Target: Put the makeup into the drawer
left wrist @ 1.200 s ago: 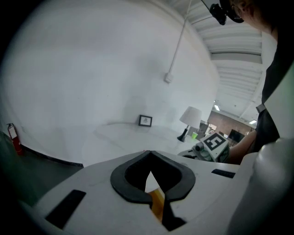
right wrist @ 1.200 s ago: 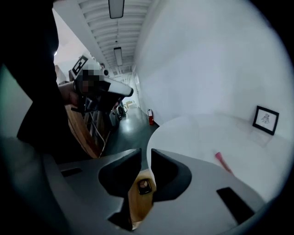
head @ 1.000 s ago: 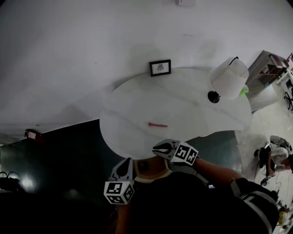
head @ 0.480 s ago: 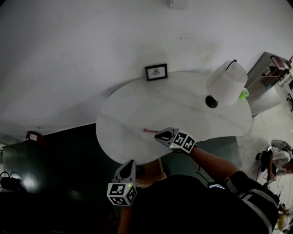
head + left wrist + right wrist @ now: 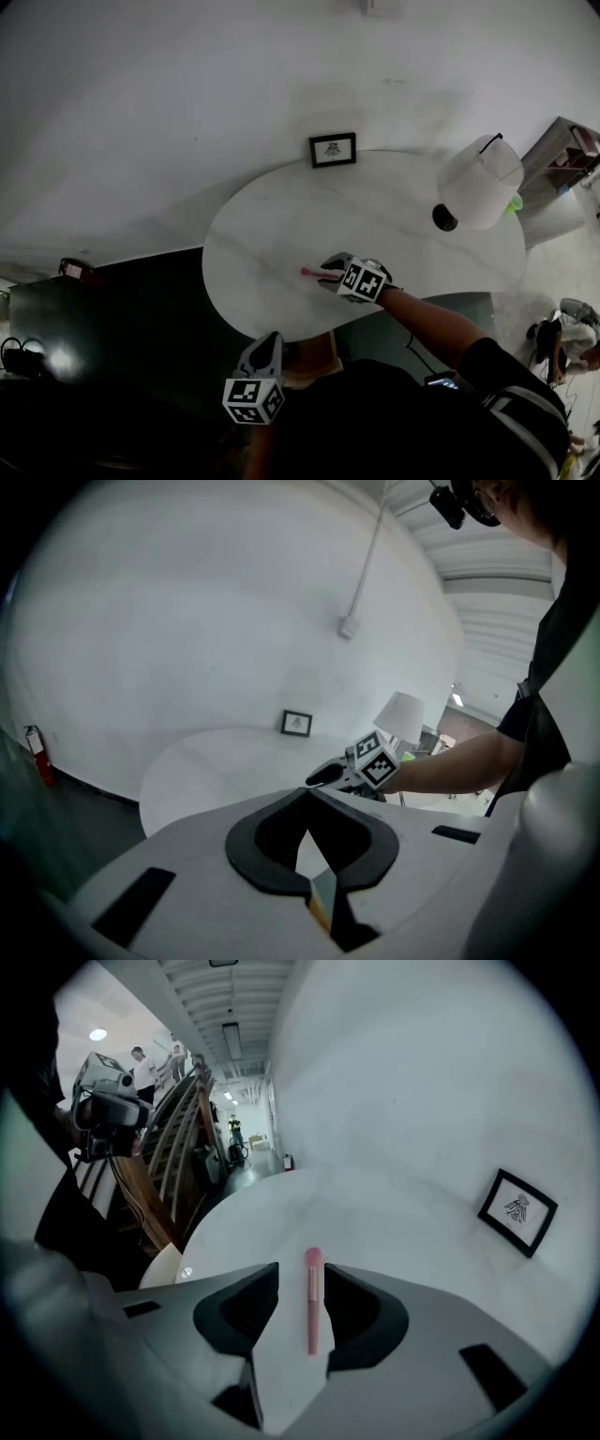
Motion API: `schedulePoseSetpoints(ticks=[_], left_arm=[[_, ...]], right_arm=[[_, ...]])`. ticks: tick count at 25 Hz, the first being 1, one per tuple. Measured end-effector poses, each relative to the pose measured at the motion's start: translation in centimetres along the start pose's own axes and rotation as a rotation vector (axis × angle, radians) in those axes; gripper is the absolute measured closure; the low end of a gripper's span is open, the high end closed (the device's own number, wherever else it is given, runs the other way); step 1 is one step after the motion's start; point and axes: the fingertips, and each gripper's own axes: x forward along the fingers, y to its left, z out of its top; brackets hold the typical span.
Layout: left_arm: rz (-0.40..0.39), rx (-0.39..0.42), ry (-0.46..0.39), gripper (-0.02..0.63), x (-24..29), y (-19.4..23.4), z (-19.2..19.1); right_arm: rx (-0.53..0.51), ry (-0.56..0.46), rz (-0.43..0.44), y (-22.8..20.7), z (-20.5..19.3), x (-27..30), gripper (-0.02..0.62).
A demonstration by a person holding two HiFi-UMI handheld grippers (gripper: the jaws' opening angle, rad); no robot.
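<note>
One view, right gripper (image 5: 300,1274): jaws just opened astride makeup (image 5: 312,1302) | left gripper (image 5: 305,794) seemingly closed

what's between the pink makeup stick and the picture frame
Only bare tabletop between makeup stick and picture frame, as the right gripper view shows.

Left gripper (image 5: 306,794): jaw tips meet, nothing between them. Beyond it, white oval table (image 5: 202,771). Right gripper (image 5: 321,776) over the table's right part, forearm (image 5: 450,761) trailing right. Framed picture (image 5: 296,723) upright at far edge; white-shaded lamp (image 5: 403,720) to its right
</note>
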Motion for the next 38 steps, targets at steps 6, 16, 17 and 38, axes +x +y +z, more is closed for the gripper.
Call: schedulePoseSetpoints(ticks=[6, 16, 17, 38], left_arm=[[0.026, -0.016, 0.001, 0.595, -0.5, 0.8, -0.1], [0.022, -0.019, 0.015, 0.595, -1.1, 1.6, -0.5], [0.019, -0.018, 0.015, 0.595, -1.2, 1.6, -0.6], [-0.034, -0.043, 0.025, 0.595, -4.4, 6.8, -2.6]], right_arm=[[0.017, 0.081, 0.021, -0.8, -1.8, 2.1, 0.483], [0.091, 0.1, -0.026, -1.4, -3.2, 3.4, 0.546], [0.093, 0.099, -0.032, -1.4, -3.2, 3.3, 0.546], [0.094, -0.12, -0.047, 8.9, 5.4, -0.1, 0.548]])
